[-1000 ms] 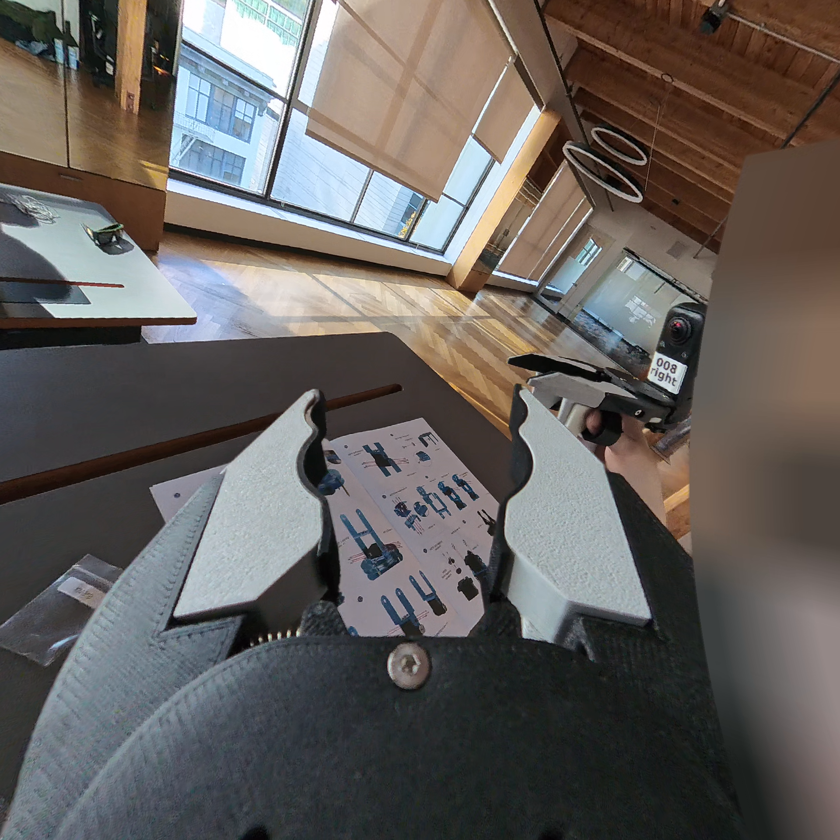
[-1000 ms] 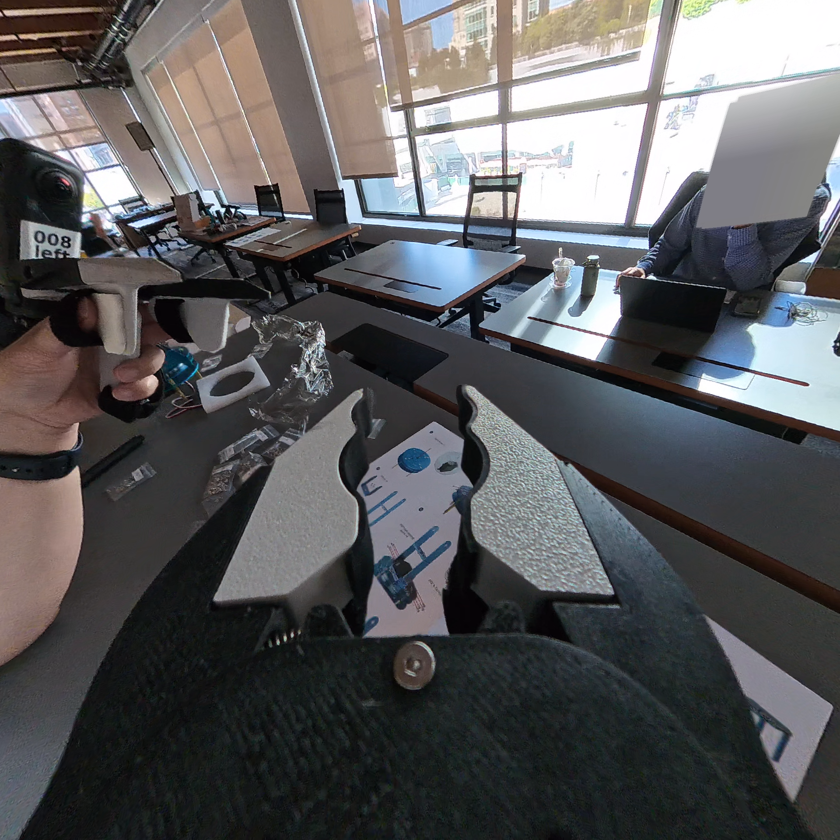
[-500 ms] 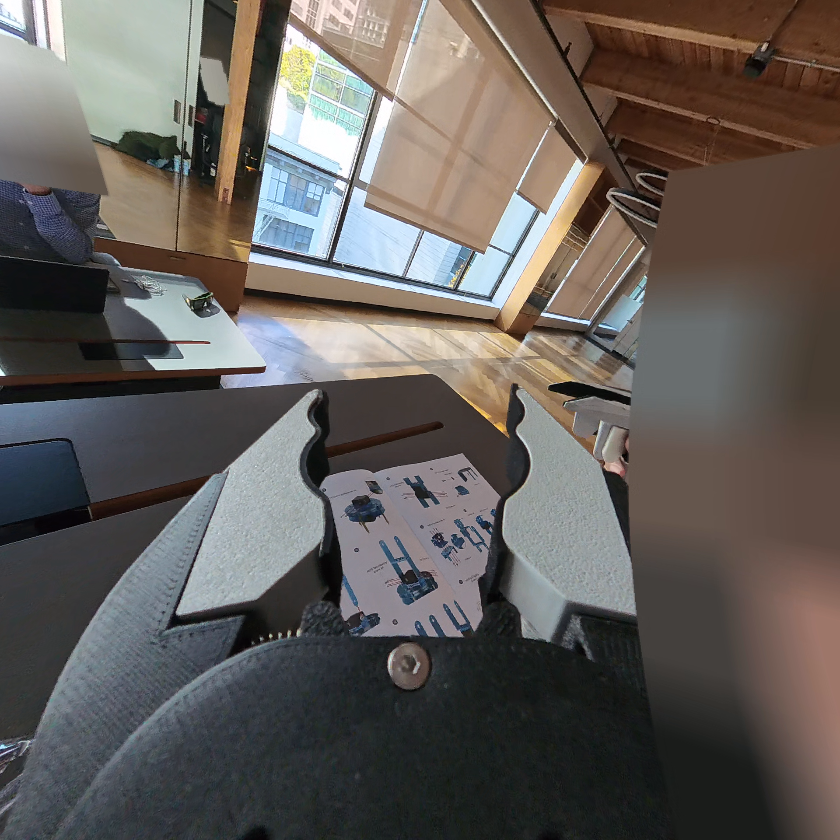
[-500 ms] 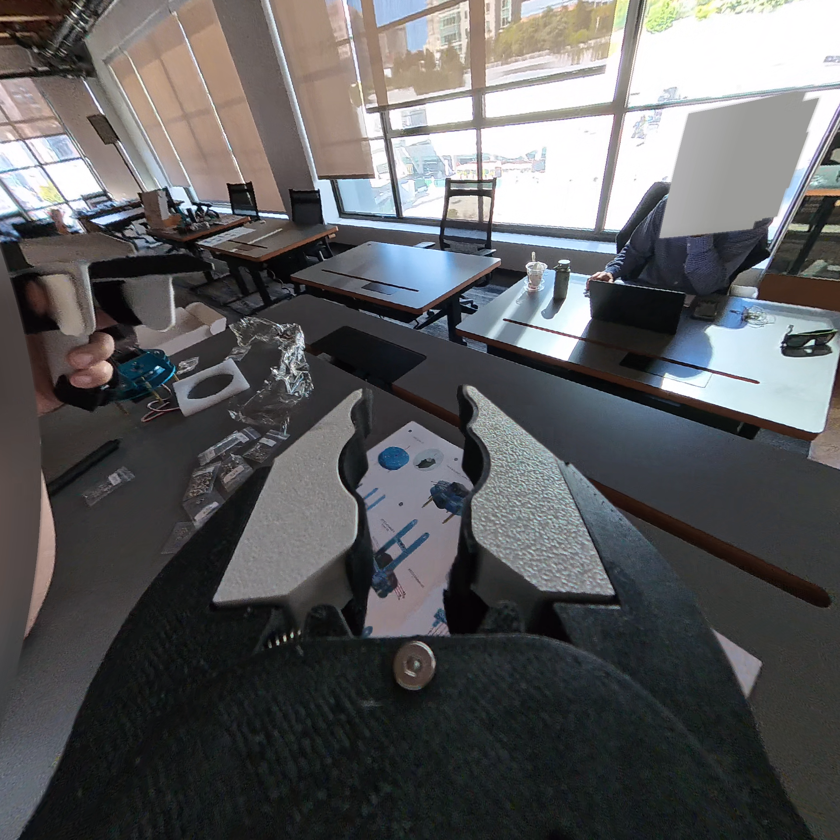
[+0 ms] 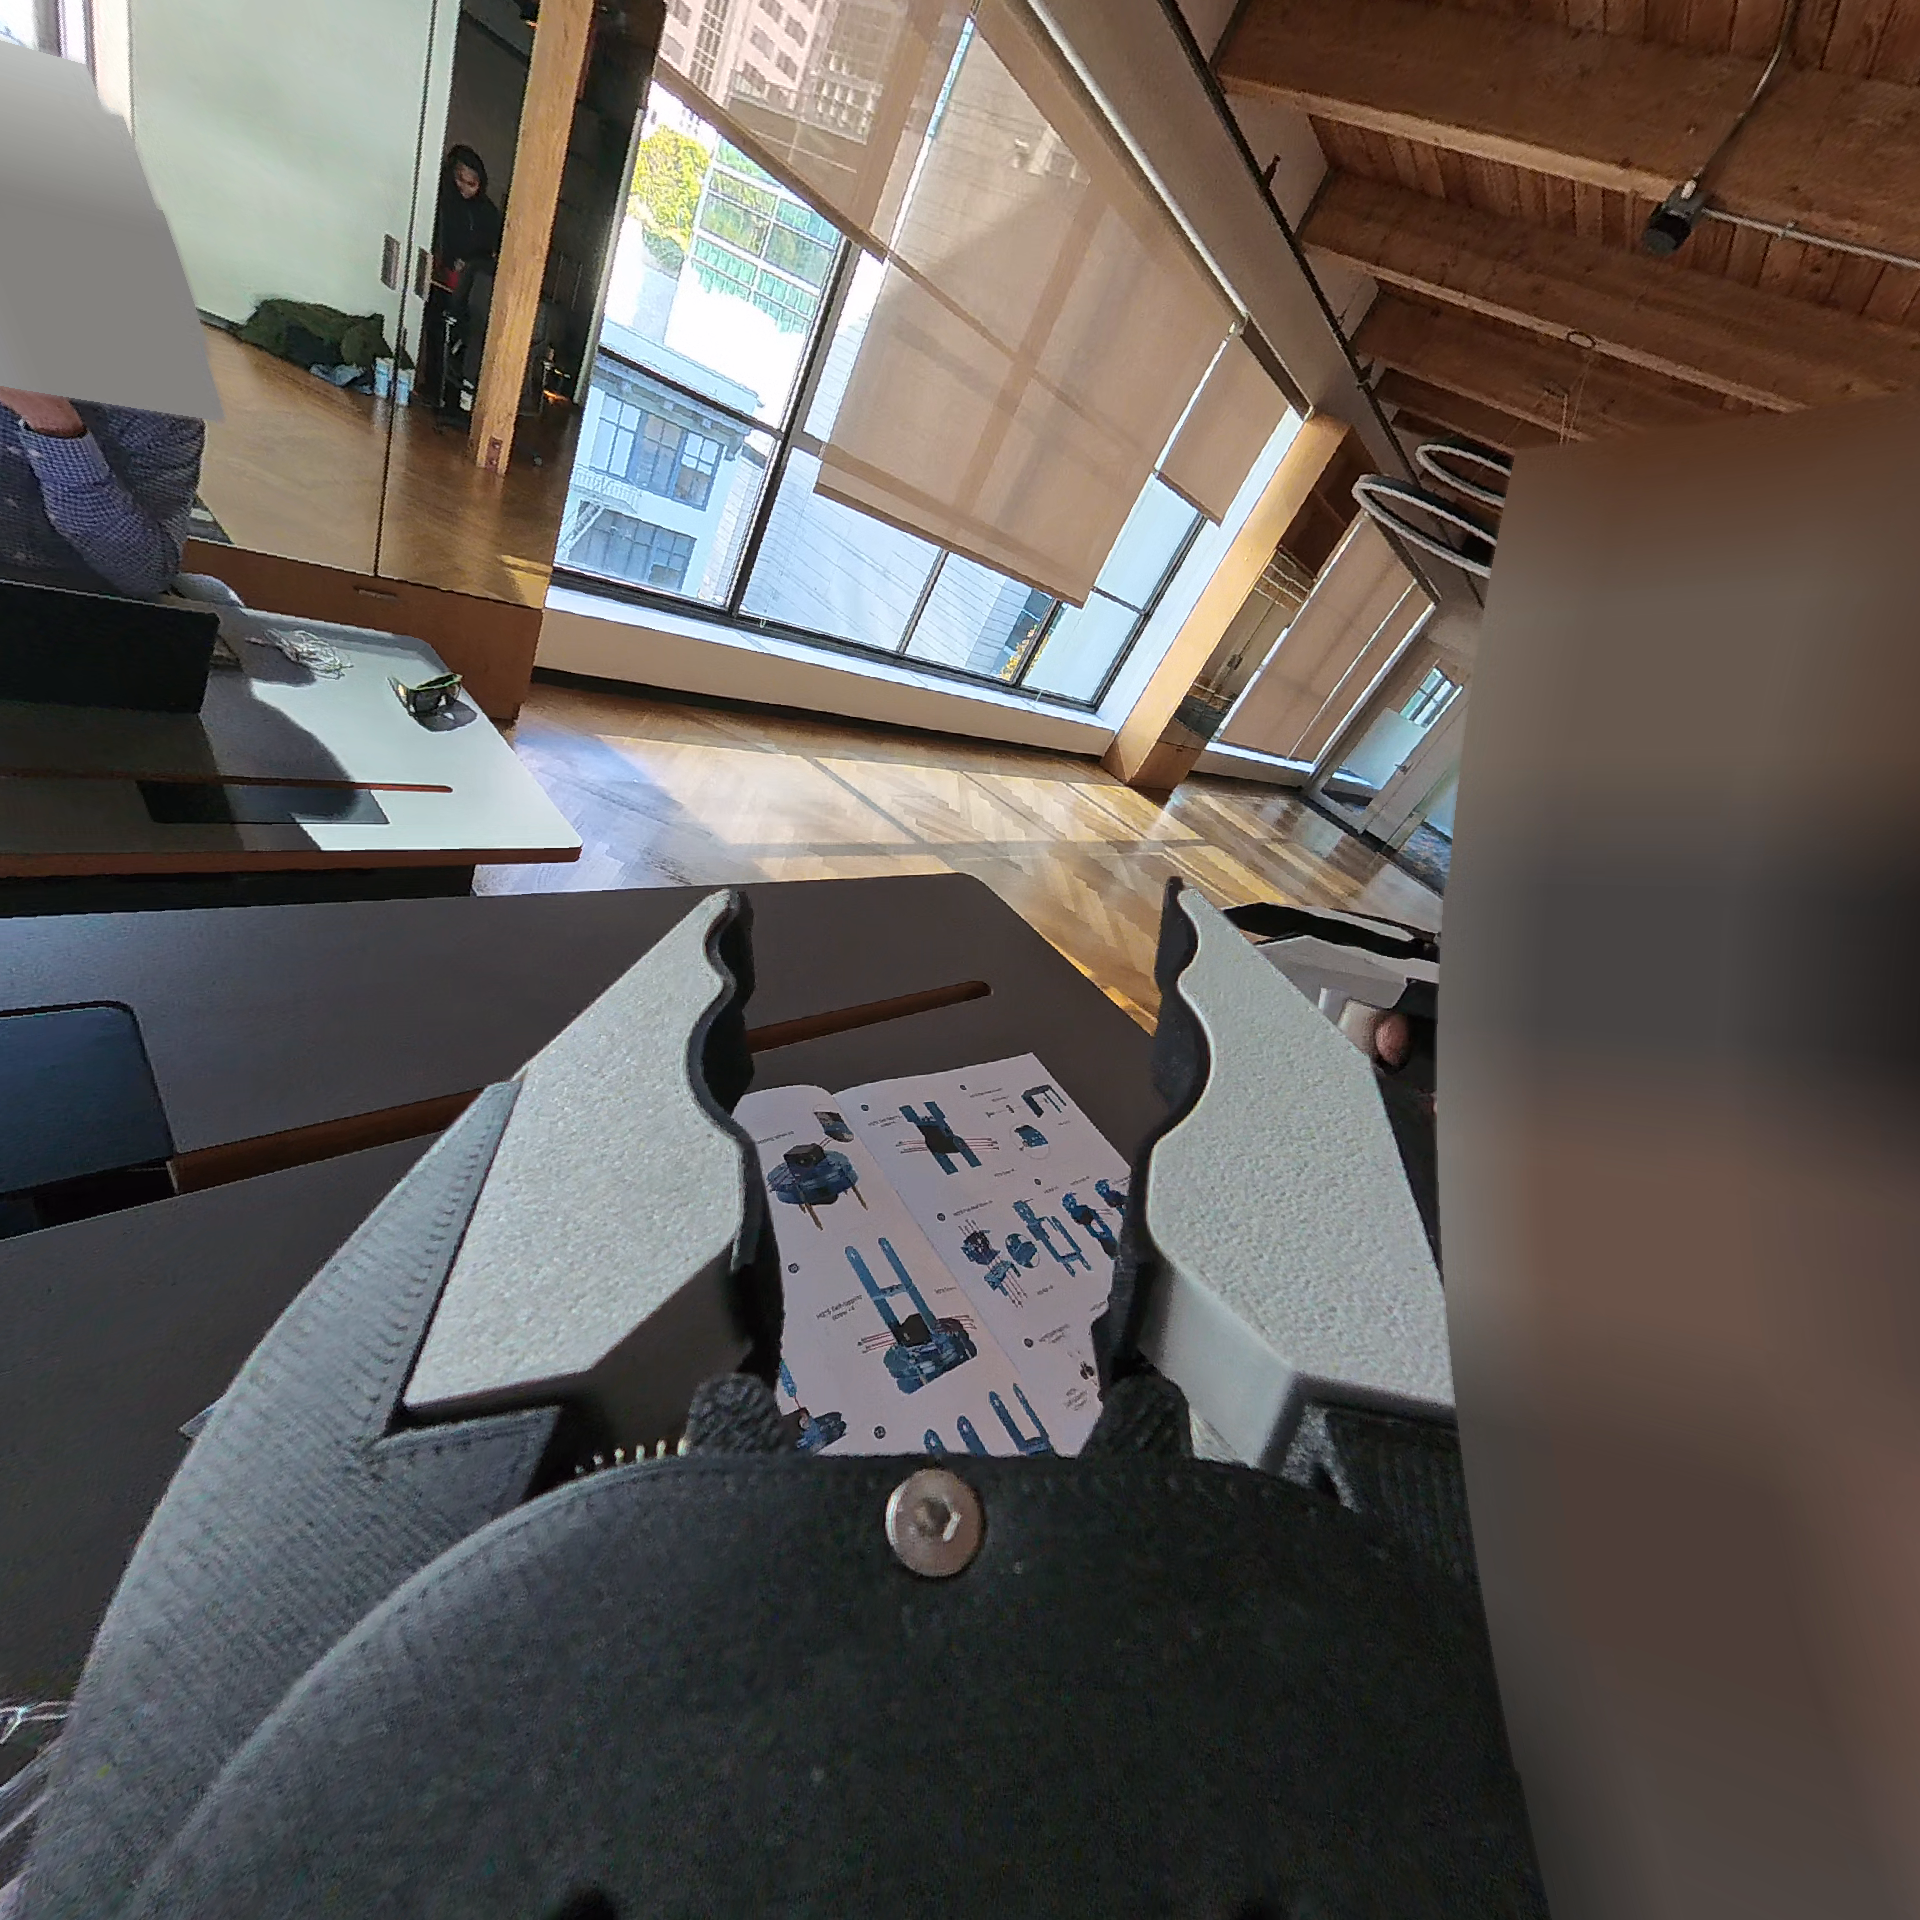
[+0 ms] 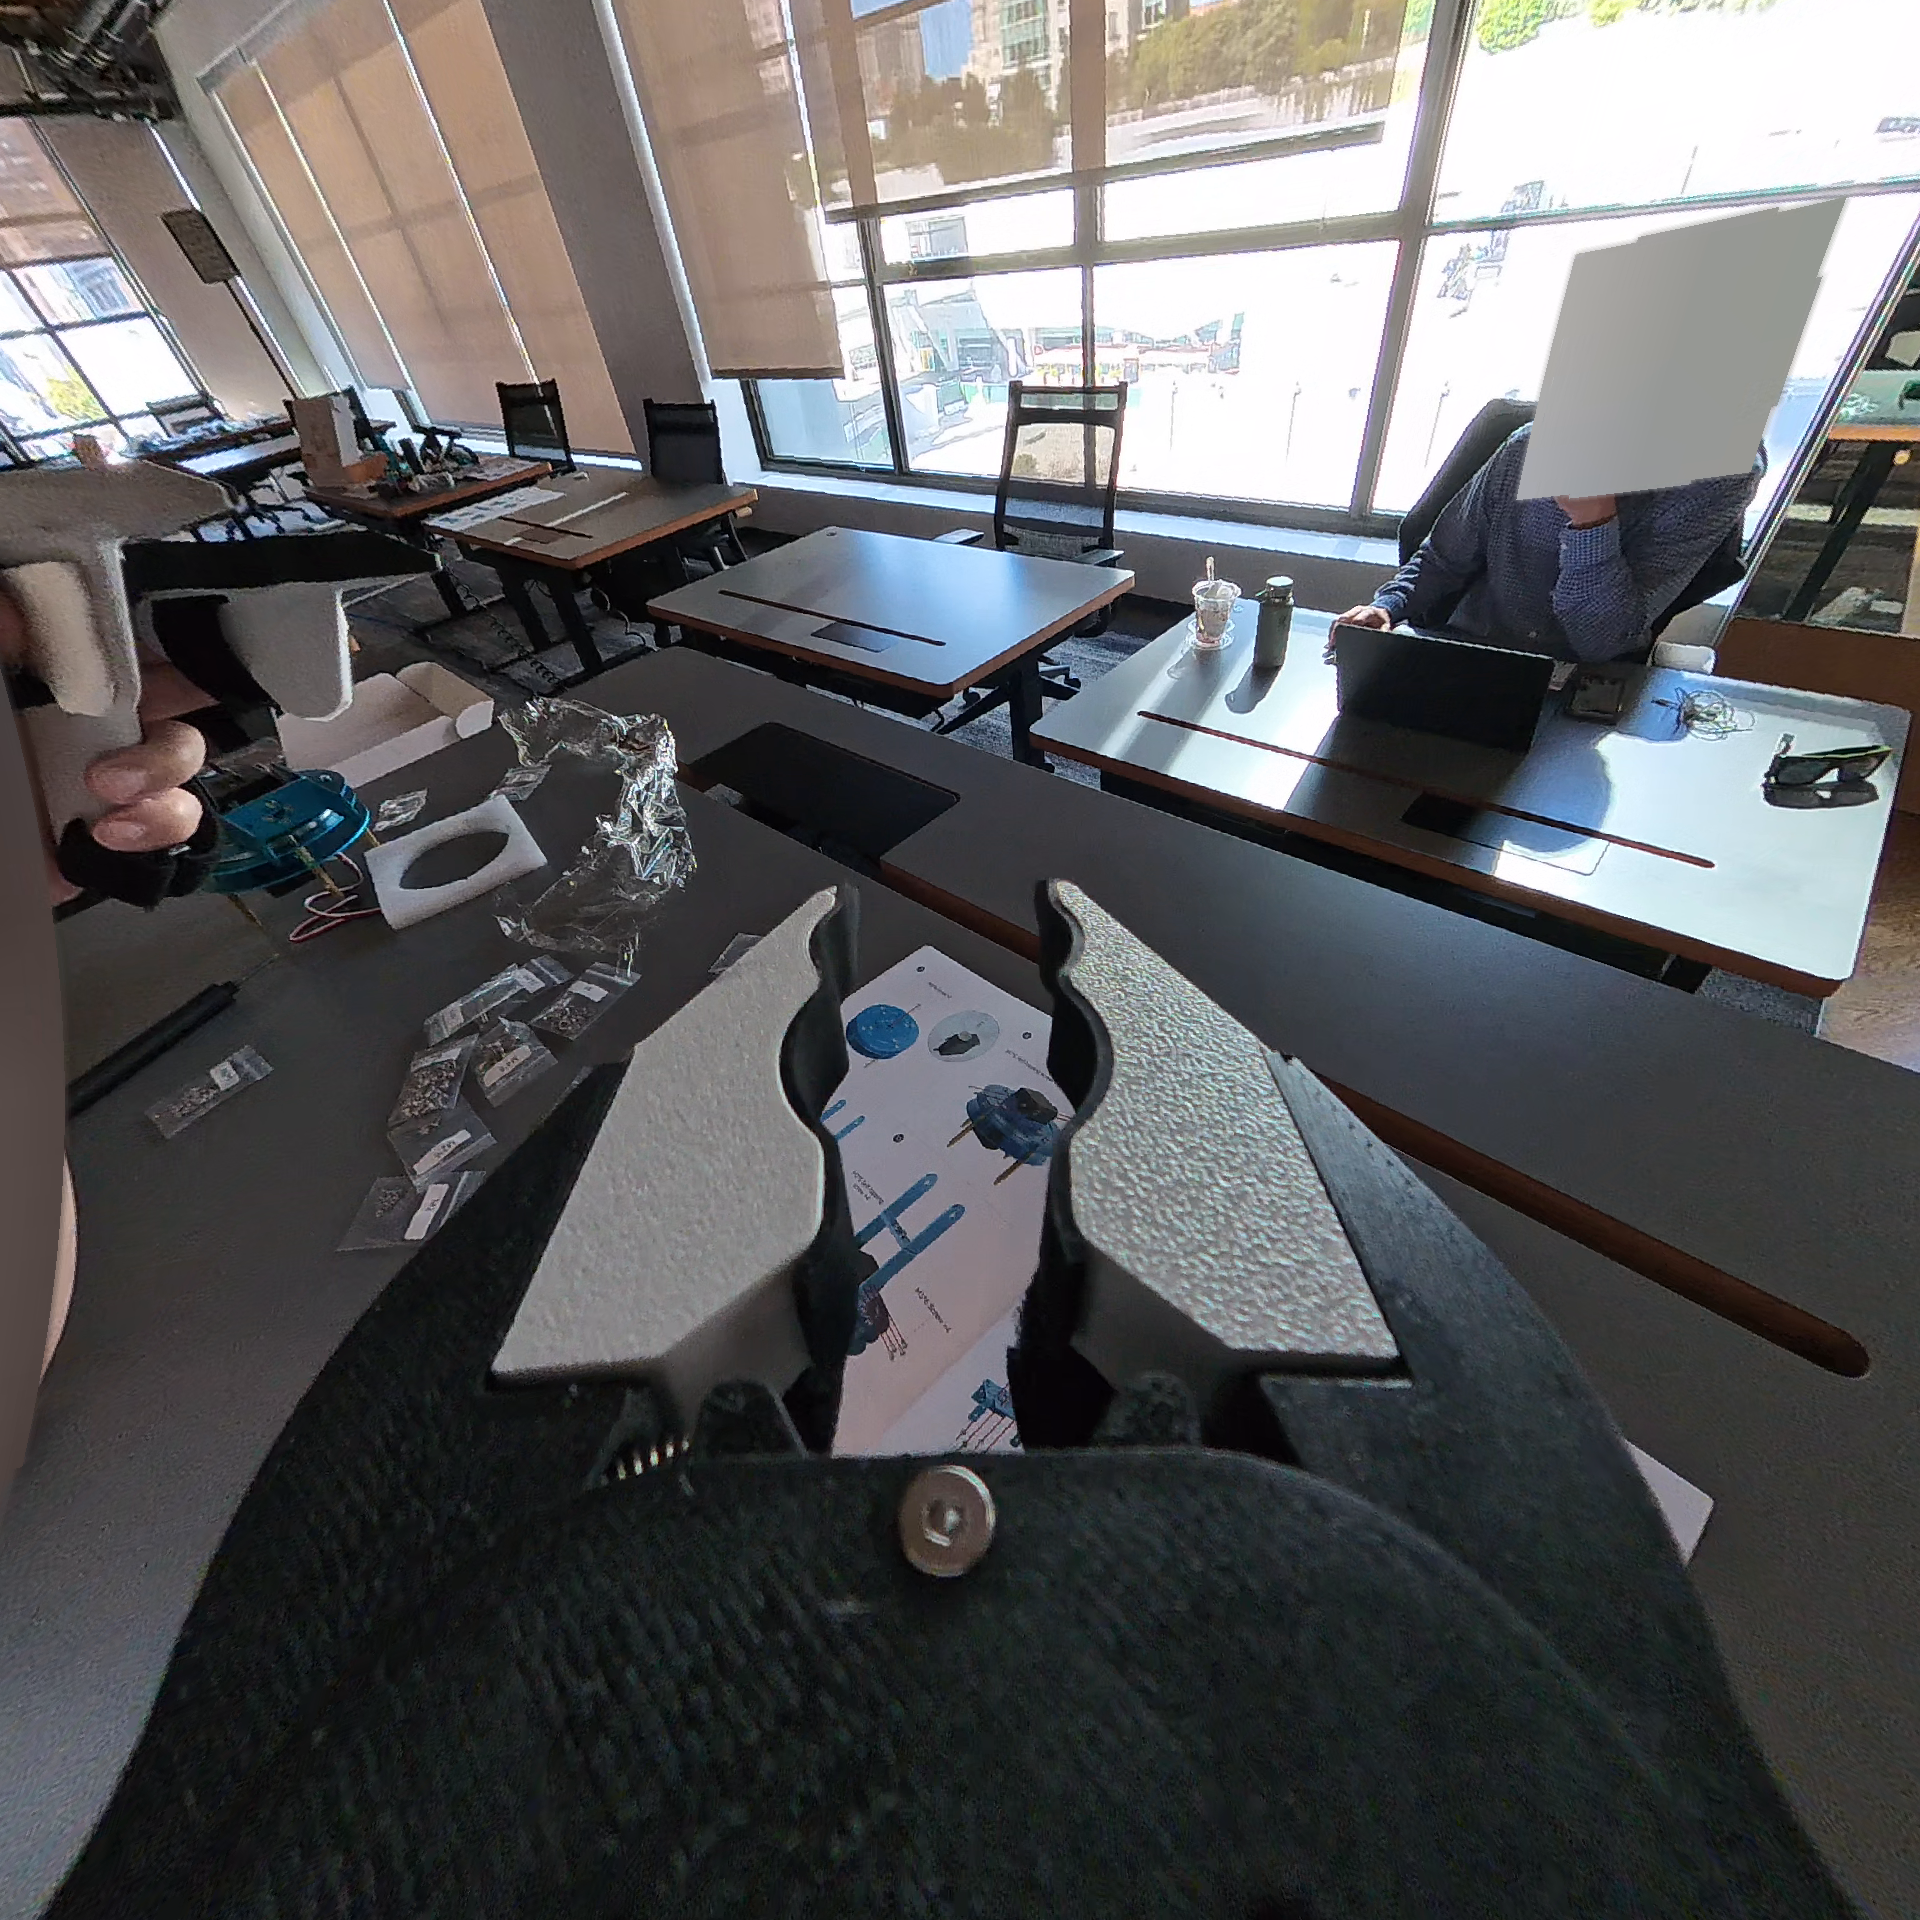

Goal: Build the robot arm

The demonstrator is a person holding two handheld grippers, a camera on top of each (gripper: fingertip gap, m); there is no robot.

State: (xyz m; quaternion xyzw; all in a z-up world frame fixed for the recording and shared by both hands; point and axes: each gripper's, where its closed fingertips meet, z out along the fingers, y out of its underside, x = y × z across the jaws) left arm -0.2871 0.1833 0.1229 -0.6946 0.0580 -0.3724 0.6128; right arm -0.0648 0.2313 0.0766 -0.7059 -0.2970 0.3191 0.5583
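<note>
Holding both grippers above the dark table [image 6: 1455, 1049], we see the instruction sheet [image 5: 935, 1236] lying flat below. Left gripper [image 5: 951, 940] spread wide, empty; right gripper [image 6: 940, 914] parted less, empty. Parts bags [image 6: 457, 1070] near left.

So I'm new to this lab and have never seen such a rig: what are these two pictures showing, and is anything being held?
Each picture comes from a camera on a hand-held two-finger gripper, looking forward along its grey fingers. In the left wrist view, the left gripper is open and empty, above a white instruction sheet with blue drawings on a dark grey table. In the right wrist view, the right gripper hangs over the same sheet, slightly open, holding nothing. To its left lie small clear bags of parts, crumpled clear wrap, a white foam frame and a round blue part.
</note>
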